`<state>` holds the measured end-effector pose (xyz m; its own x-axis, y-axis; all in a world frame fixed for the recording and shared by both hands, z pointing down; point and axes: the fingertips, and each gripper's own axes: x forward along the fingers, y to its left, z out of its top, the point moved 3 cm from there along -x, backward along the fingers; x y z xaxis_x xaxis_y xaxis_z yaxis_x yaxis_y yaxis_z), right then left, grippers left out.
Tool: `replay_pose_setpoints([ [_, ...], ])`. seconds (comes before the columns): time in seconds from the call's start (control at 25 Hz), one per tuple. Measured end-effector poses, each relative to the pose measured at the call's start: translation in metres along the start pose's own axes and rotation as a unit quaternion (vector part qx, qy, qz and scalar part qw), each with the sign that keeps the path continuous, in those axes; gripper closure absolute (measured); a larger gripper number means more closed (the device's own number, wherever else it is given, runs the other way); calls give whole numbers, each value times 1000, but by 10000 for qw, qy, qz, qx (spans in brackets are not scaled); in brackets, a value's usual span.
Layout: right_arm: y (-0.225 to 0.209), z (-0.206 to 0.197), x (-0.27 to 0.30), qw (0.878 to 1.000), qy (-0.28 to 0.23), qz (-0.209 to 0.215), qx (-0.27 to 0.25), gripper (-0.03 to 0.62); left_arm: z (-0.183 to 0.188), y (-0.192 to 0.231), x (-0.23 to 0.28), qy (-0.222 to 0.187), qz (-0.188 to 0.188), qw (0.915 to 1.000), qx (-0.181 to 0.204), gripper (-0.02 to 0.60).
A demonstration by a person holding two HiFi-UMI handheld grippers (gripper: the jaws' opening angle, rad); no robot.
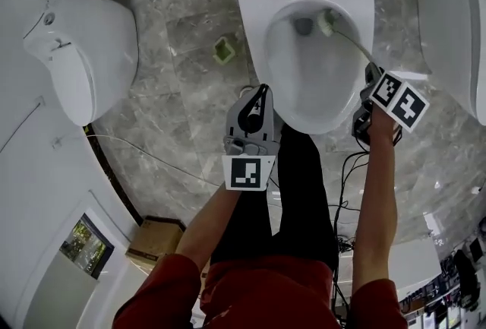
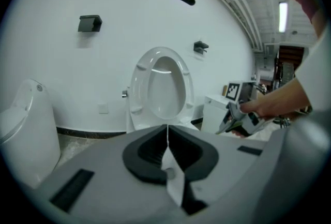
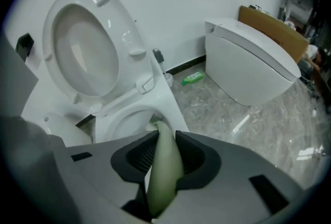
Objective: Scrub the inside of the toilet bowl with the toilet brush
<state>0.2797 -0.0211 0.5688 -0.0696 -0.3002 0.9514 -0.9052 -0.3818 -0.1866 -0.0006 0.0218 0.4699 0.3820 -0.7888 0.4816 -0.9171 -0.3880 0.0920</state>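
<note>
Over the toilet bowl, the right claw clenches the toilet brush handle, bristles down inside; the left claw hangs pressed together, empty.

Scene is evenly, brightly lit; a ceiling lamp is seen lit. Glare is noted on the floor. Edges are warped, darkened.

Likely a sanitary-ware showroom: beyond the fingers, an open toilet is standing between two closed toilets on grey marble floor.
</note>
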Motion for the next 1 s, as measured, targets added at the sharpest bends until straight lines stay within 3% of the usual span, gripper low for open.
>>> replay_pose_setpoints([
  [0.12, -1, -1, 19, 9991, 173, 88, 376, 494, 4, -6, -3, -12, 44, 10000, -62, 584],
  [0.2, 16, -10, 52, 9990, 428, 65, 119, 494, 6, -10, -4, -32, 27, 10000, 36, 584],
  [0.28, 39, -16, 81, 9954, 580, -105, -758, 494, 7, -12, -6, -58, 52, 9999, 74, 584],
  [0.4, 72, -16, 101, 9670, 325, -181, -2520, 494, 7, -12, -14, -45, 172, 9998, 75, 584],
  [0.48, 83, -13, 89, 9549, 42, -12, -2969, 494, 11, -8, -20, -68, 309, 9995, -5, 584],
  [0.68, 69, -14, 3, 9557, -652, 38, -2868, 496, 50, 2, -37, -706, 607, 9956, -70, 584],
  [1.0, 71, -68, -185, 9611, -1351, 544, -2347, 494, 150, 4, -108, -1175, 705, 9906, 35, 584],
])
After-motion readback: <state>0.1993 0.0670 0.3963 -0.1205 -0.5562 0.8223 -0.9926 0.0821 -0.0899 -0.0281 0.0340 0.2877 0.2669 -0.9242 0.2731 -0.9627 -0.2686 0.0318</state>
